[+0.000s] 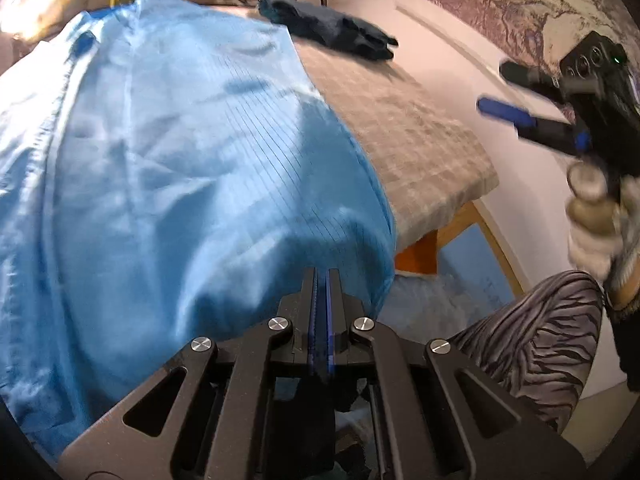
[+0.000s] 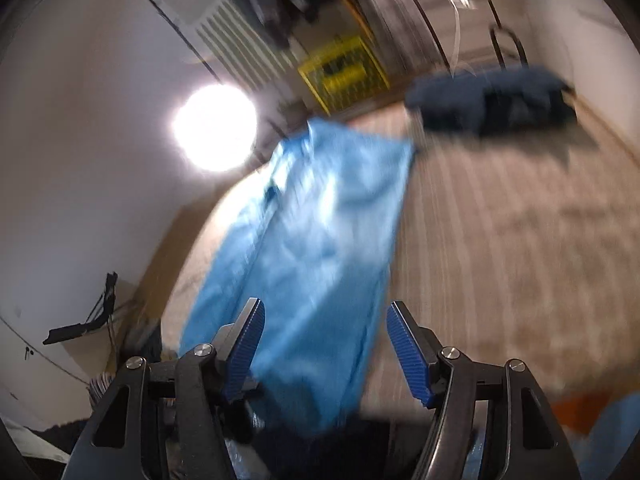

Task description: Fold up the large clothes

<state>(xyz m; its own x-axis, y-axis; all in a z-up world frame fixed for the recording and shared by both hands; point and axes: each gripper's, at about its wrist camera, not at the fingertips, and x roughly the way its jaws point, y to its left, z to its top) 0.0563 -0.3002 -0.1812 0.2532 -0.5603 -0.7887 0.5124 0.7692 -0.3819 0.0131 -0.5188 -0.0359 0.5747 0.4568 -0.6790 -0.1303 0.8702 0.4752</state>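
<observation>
A large light blue garment (image 1: 180, 140) lies spread lengthwise over the grey checked table cover (image 1: 400, 120). Its near end rises in a tent up to my left gripper (image 1: 322, 276), whose jaws are pressed together on the fabric's edge. My right gripper (image 1: 496, 88) hovers off the table's right side, jaws apart and empty, held by a gloved hand (image 1: 596, 216). In the right wrist view the garment (image 2: 320, 220) runs away from my right gripper (image 2: 324, 320); it shows between the blue pads (image 2: 404, 348), but they do not touch it. The picture is blurred.
A dark blue folded garment (image 1: 332, 28) sits at the table's far end (image 2: 492, 100). The person's leg in striped trousers (image 1: 532, 340) stands by the near right corner. A bright lamp (image 2: 214, 126) glares on the left, a yellow frame (image 2: 344, 68) behind.
</observation>
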